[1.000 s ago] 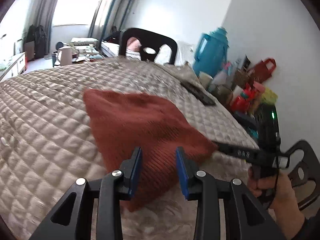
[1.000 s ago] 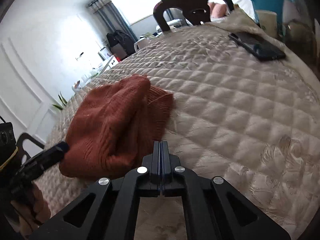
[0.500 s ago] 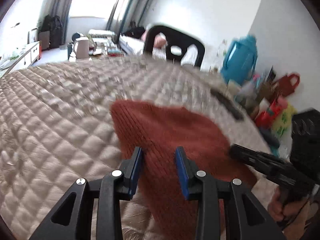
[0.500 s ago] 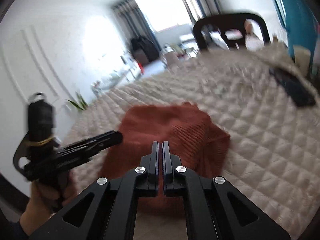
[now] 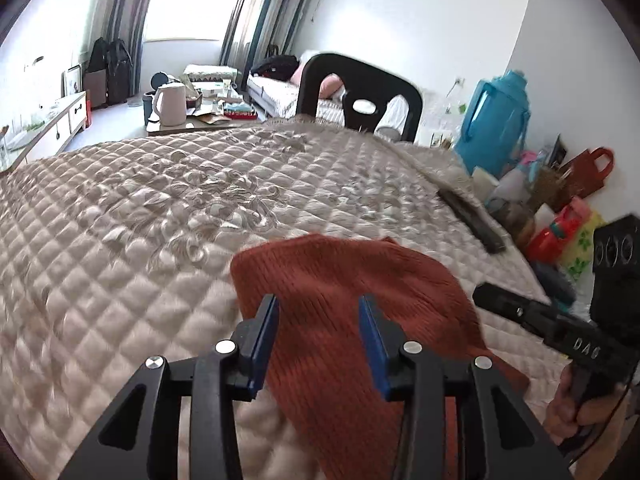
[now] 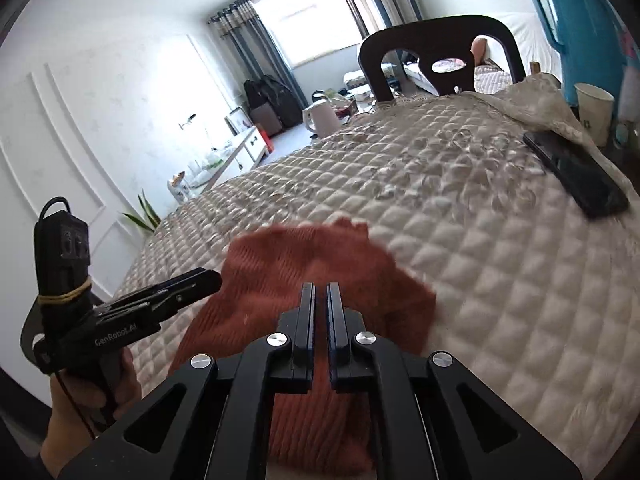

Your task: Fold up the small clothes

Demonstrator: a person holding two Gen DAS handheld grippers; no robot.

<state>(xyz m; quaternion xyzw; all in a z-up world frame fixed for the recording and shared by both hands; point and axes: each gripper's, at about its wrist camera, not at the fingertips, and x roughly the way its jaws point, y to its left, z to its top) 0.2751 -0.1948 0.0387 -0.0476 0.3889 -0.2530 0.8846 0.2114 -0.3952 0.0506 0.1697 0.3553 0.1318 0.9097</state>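
Note:
A rust-red knitted garment point(image 5: 360, 272) lies flat on the quilted beige bedspread point(image 5: 160, 220). My left gripper point(image 5: 318, 304) hovers over the garment's near left part. Its jaws are opening, with blue pads apart and only the cloth below them, nothing pinched. In the right wrist view the same garment point(image 6: 280, 264) sits under my right gripper point(image 6: 321, 288), whose jaws are shut to a thin slit and hold nothing. Each view shows the other gripper beside the cloth: the right gripper point(image 5: 492, 292) off its right edge, the left gripper point(image 6: 212, 278) at its left edge.
A black phone point(image 6: 576, 176) lies on the bedspread to the far right. A dark chair point(image 5: 360, 84) stands behind the far edge. A paper cup point(image 6: 594, 112), a blue jug point(image 5: 496, 128) and coloured bags point(image 5: 560, 232) crowd the right side.
Both grippers have shifted across the garment, which now sits lower and more central in both views. The left jaws stand wider. The right jaws went from fully shut to a thin slit.

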